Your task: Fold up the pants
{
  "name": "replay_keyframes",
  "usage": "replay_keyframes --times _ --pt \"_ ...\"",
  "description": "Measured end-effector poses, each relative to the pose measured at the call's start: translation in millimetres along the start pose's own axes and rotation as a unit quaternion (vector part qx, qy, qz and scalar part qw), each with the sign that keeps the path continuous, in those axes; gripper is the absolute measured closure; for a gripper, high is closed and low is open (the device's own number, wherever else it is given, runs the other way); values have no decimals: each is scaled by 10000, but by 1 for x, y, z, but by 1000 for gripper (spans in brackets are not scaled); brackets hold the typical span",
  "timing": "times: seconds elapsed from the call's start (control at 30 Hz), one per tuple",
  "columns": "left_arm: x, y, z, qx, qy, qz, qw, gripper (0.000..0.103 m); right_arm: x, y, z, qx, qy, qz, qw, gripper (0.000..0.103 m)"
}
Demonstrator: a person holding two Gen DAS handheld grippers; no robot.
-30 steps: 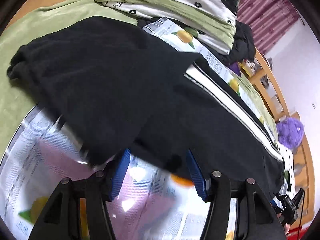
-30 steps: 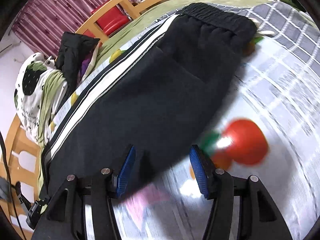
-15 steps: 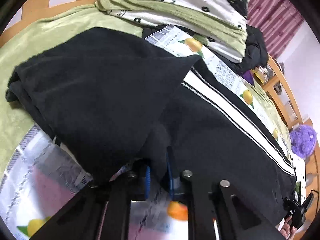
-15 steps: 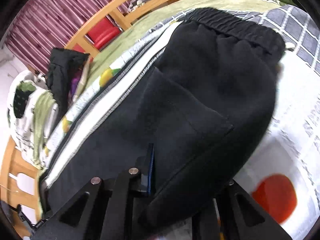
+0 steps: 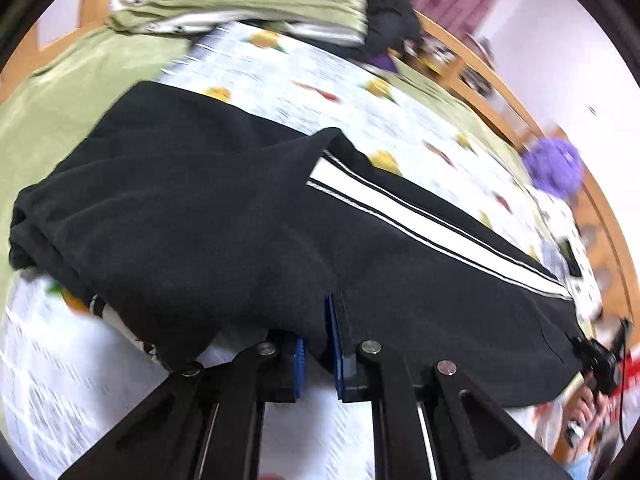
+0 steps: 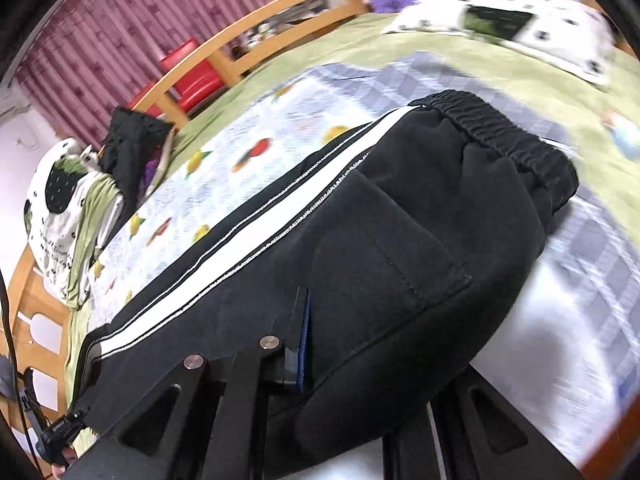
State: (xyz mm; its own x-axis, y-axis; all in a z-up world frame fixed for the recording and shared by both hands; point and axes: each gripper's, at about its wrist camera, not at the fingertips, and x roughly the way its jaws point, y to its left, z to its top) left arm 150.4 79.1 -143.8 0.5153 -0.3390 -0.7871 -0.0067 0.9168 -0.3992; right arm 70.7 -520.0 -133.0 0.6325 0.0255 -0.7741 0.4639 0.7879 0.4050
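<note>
Black pants (image 5: 248, 224) with a white side stripe (image 5: 420, 224) lie lengthwise on a fruit-print sheet (image 5: 340, 92) on the bed. My left gripper (image 5: 318, 344) is shut on the near edge of the leg end, where one leg is folded over. My right gripper (image 6: 320, 344) is shut on the near edge of the pants (image 6: 420, 240) below the back pocket; its right finger is hidden under cloth. The elastic waistband (image 6: 500, 132) lies far right. The near edge is lifted off the sheet.
Folded white-and-green bedding (image 5: 248, 4) and a dark garment (image 5: 392, 4) lie at the far end. A wooden bed rail (image 6: 248, 44), red chair (image 6: 192, 76), purple plush (image 5: 554, 168) and spotted pillow (image 6: 512, 24) border the bed.
Both grippers went from open, straddling the near edge, to shut on the pants. They have lifted that edge and carried it toward the far side; more fruit sheet shows beyond the pants.
</note>
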Motion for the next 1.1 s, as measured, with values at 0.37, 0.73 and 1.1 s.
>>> replay_keyframes --times 0.37,0.73,1.1 --pt "-18 -23 -66 429 537 -63 9976 89 -39 -91 -40 226 369 -537 9976 77" --pt "-78 -13 -85 1235 -235 803 9888 66 -101 -51 -74 -768 36 -1027 9917 62" --pt "-23 -2 -47 1369 -503 1756 9736 90 -117 13 -83 -1254 -232 -906 9877 62"
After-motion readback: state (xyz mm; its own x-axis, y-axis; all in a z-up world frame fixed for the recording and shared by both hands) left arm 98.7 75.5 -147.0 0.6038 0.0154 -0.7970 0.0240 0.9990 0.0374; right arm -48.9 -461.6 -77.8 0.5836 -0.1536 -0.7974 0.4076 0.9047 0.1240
